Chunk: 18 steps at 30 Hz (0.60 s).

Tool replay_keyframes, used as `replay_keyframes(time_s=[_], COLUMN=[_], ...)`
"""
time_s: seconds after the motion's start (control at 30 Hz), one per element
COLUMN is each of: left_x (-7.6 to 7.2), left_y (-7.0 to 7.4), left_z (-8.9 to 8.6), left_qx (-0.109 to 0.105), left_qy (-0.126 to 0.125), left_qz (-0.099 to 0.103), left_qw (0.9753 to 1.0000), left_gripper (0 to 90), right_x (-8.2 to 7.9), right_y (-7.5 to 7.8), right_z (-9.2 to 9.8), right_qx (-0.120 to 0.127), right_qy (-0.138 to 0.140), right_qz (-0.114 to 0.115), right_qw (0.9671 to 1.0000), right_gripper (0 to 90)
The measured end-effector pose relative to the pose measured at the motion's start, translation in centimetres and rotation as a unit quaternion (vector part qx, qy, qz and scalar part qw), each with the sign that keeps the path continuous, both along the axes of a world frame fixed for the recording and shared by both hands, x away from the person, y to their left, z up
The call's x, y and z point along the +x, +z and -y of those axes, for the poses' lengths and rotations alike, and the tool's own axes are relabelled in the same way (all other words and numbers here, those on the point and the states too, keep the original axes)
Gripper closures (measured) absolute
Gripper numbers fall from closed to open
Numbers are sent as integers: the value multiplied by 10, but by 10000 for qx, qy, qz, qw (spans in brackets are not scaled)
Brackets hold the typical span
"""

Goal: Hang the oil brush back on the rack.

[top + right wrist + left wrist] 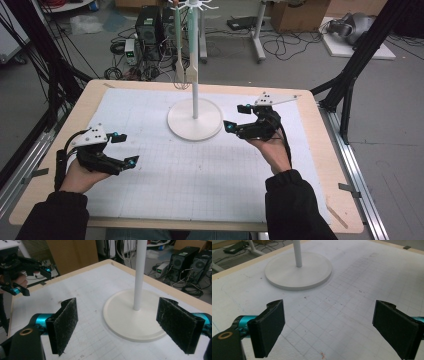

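Tongs number 2, each held in 1 hand: the left tongs (125,149) hover above the near left of the tabletop (310,150), and the right tongs (238,117) hover just right of the stand (194,119), near its round base but not touching it. Both pairs stand wide open with nothing between their black pads, as the left gripper view (328,322) and right gripper view (117,325) show. The 1 white stand sits at the middle far part of the gridded white mat (200,170), its thin pole rising to a hooked top where 2 pale utensils (186,45) hang side by side; their lower ends look like forks or slotted heads, too small to tell. No container lies on the tabletop, and no writing can be read.
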<state>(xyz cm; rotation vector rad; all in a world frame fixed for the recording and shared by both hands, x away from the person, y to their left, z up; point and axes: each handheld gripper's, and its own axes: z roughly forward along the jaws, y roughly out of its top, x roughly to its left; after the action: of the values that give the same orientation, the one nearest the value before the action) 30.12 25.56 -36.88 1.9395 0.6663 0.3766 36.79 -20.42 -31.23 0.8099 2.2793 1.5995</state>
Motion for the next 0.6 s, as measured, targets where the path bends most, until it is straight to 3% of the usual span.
replay_keyframes(time_s=[0.6], left_x=[1], left_y=[-1], left_z=[-2], left_qx=[38], left_qy=[45], left_qz=[-4], left_qw=[10000], left_gripper=[111], right_x=[-17], right_y=[-22], right_z=[14], right_qx=[87], right_qy=[-86], right_qz=[-1], right_qw=[9999], right_gripper=[166])
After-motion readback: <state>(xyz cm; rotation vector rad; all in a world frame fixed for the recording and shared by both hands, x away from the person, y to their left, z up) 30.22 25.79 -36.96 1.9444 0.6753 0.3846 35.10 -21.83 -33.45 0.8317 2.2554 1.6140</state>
